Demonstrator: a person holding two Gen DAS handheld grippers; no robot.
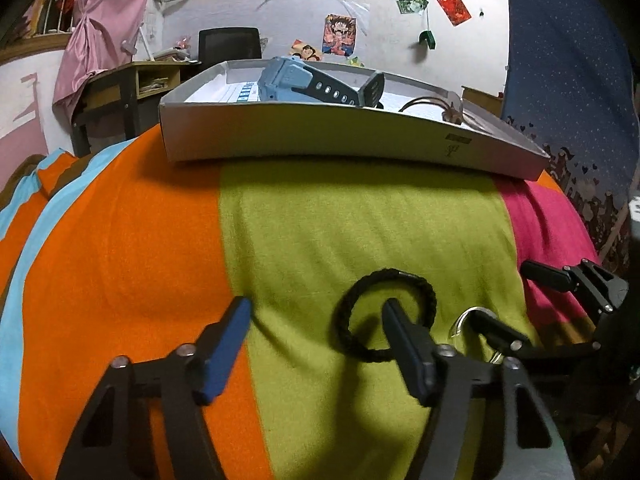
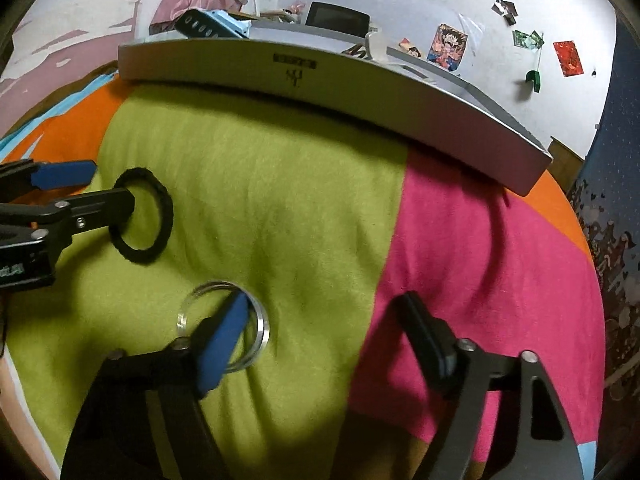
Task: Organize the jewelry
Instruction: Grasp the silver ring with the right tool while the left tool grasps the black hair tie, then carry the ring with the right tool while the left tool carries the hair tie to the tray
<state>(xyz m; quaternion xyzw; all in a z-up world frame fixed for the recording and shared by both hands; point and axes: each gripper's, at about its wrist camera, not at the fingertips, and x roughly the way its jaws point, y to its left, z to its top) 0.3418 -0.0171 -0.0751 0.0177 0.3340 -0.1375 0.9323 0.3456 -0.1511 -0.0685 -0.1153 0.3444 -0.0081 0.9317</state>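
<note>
A black braided bracelet (image 1: 400, 274) lies flat on the green stripe of the cloth. My left gripper (image 1: 316, 308) stands open, its black finger tip set down inside the bracelet's loop and its blue-padded finger well to the left. A silver bangle (image 2: 262, 328) lies nearer. My right gripper (image 2: 322, 300) is open too, with its blue-padded finger tip inside the bangle and its black finger over the pink stripe. Each gripper shows in the other's view: right gripper (image 1: 500, 292), left gripper (image 2: 114, 184), and the bracelet (image 2: 140, 258).
A shallow grey box (image 1: 320, 136) sits at the far edge of the striped cloth, holding a blue watch (image 1: 288, 80) and a brownish bangle (image 1: 432, 104). Behind it are a desk, a chair and a wall with posters. A dark curtain hangs on the right.
</note>
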